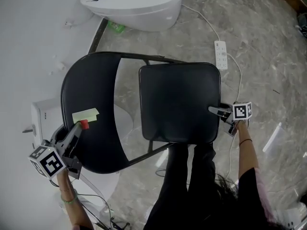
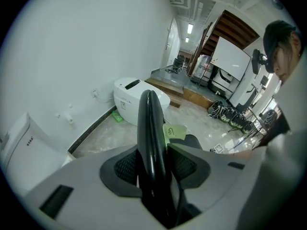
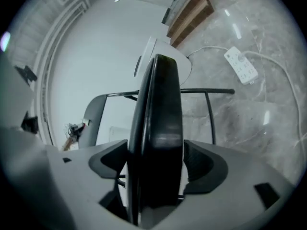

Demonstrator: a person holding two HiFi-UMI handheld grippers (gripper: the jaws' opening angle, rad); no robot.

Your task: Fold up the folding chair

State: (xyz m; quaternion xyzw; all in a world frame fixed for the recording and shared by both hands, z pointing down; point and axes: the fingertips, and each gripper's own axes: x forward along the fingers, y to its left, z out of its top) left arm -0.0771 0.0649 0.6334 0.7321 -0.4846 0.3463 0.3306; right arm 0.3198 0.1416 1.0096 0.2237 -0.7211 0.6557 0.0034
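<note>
Chair [image 1: 178, 75] is seen still unfolded on floor [image 1: 264, 56] by wall [image 1: 29, 23], w/ backrest [image 1: 88, 87] clamped by left gripper [image 1: 79, 127] & seat [image 3: 156, 128] taken between right gripper's [image 1: 218, 111] wide-apart jaws, apparently unpinched; folding is all left.

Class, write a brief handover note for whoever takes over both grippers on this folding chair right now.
Left gripper: shut on the backrest edge.
Right gripper: jaws wide, around the seat edge, apparently not yet clamped.
Chair: standing unfolded on the floor, seat flat.
Done: both grippers placed.
To do: clamp the seat and swing it up against the backrest, likely while the left holds steady.
</note>
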